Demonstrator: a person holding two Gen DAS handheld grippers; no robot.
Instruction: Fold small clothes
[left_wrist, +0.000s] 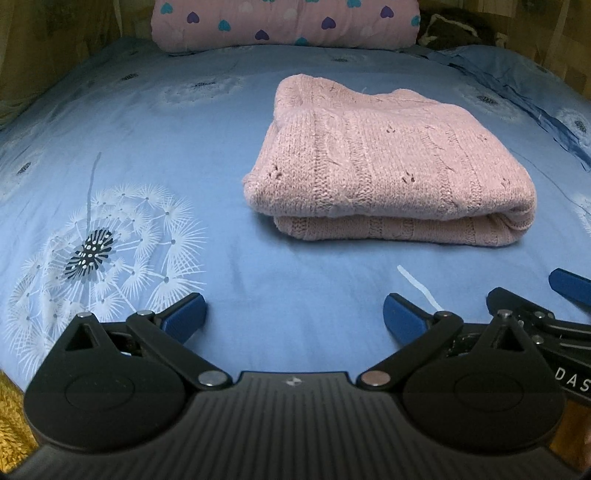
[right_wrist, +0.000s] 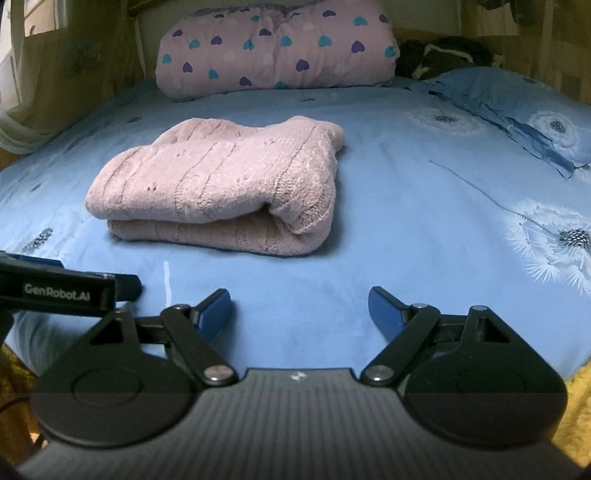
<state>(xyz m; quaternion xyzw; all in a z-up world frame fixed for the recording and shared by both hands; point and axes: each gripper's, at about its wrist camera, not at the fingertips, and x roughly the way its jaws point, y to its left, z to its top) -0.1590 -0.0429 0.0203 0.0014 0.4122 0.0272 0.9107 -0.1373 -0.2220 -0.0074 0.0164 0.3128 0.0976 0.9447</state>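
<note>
A pink knitted sweater (left_wrist: 388, 173) (right_wrist: 221, 184) lies folded into a thick rectangle on the blue bed sheet (left_wrist: 147, 129), its folded edge towards me. My left gripper (left_wrist: 293, 301) hovers open over bare sheet just in front of the sweater, with nothing between its blue fingers. My right gripper (right_wrist: 299, 295) is also open and empty, in front of the sweater and a little to its right. Each gripper shows at the edge of the other's view, side by side and close together.
A rolled pink quilt with hearts (right_wrist: 277, 51) lies across the head of the bed. A blue pillow (right_wrist: 517, 110) sits at the back right, with a dark bundle (right_wrist: 443, 51) behind it. A yellow fuzzy cover (right_wrist: 580, 406) shows at the bed's near edge.
</note>
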